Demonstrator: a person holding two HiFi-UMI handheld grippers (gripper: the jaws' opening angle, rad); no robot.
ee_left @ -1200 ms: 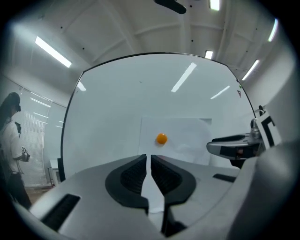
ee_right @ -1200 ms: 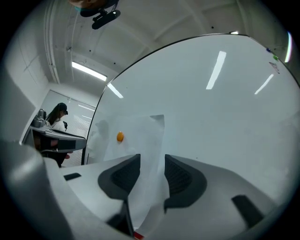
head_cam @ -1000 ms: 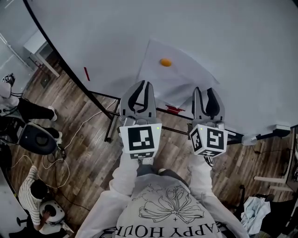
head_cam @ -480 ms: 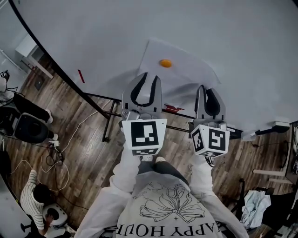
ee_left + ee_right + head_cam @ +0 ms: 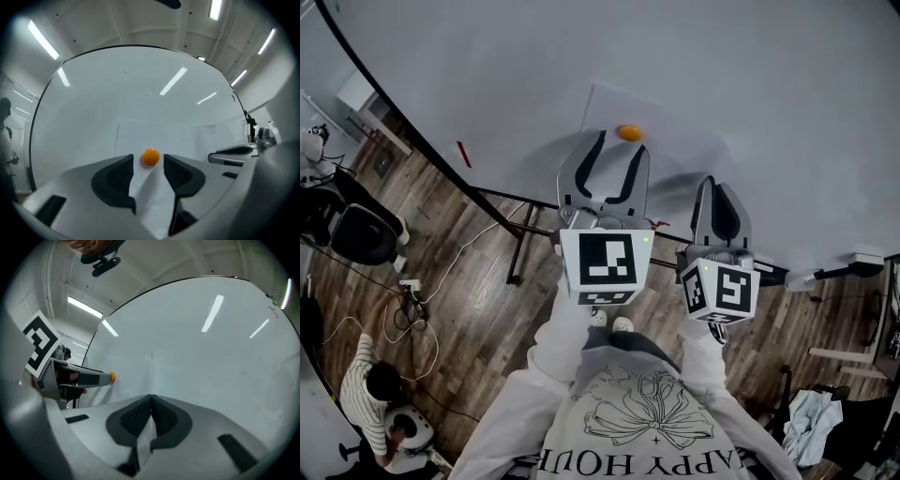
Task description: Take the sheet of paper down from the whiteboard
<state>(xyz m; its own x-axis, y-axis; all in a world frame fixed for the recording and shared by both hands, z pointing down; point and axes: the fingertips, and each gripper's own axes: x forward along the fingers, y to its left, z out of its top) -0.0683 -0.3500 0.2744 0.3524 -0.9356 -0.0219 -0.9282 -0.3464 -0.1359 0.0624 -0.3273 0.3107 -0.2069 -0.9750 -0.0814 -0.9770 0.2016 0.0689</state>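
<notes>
The whiteboard [image 5: 750, 66] is filling most of what I am looking at, a broad white surface with a thin dark rim, throwing back streaks from the strip lights [image 5: 42, 38] on the ceiling. Below it the wooden floor [image 5: 478, 300] is running in dark planks, with the board's black stand [image 5: 520, 234] resting on it and cables lying loose to the left. A person in a striped top [image 5: 366, 398] is crouching low in the left corner, near a dark chair [image 5: 361, 234].

The sheet of paper [image 5: 183, 140] is hanging flat on the board, white on white, just in front of me. I am pinching its lower right part with my right tool [image 5: 716, 187]: the jaws are standing together on the sheet, and the paper is creasing down between the pads. My left tool [image 5: 617, 148] is pointing level at the board with its jaws opening, and the small orange magnet [image 5: 629, 133] that is pinning the top of the sheet is sitting in the gap at their tips, with neither pad pressing on it. A small red mark [image 5: 464, 154] is showing on the board, well to the left.
</notes>
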